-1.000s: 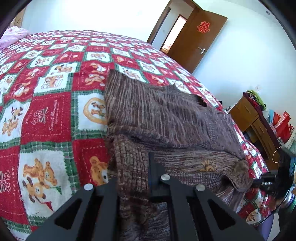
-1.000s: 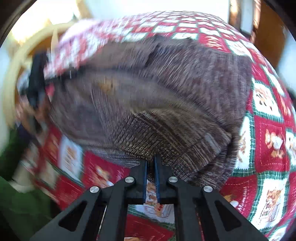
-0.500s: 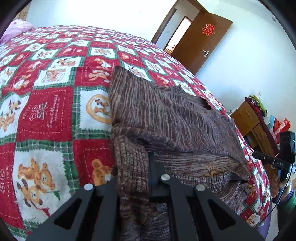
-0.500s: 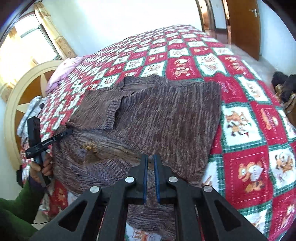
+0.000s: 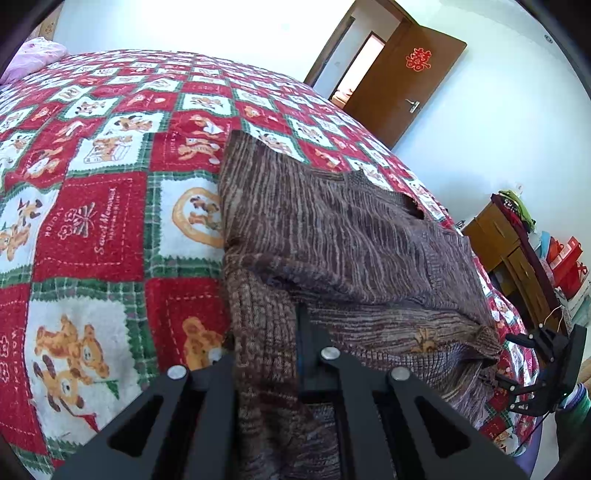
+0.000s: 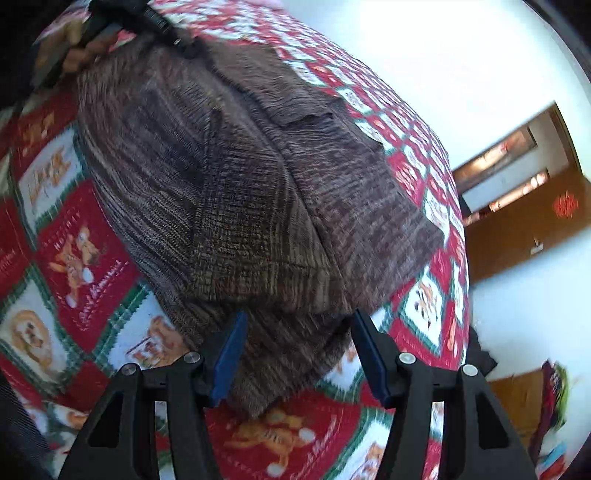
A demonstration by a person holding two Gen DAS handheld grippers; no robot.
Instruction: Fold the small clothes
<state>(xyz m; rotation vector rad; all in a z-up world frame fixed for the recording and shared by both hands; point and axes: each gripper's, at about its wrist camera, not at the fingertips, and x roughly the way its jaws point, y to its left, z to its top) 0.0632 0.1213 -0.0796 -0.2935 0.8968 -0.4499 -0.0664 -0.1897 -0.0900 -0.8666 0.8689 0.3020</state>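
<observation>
A brown knit sweater lies partly folded on a red, white and green patchwork bedspread. My left gripper is shut on the sweater's ribbed near edge, and the cloth drapes over its left finger. In the right wrist view the sweater fills the middle. My right gripper has its jaws opening, and a sweater corner lies between the blue pads without being pressed. The right gripper also shows at the sweater's far right corner. The left gripper and a hand show at the top left.
The bedspread spreads out around the sweater. A brown door stands open in the far wall. A wooden cabinet with red bags beside it stands right of the bed. A pink pillow lies at the far left.
My right gripper has rolled, dropped close to the sweater's corner and gone from shut to open. My left gripper has stayed shut on the ribbed edge.
</observation>
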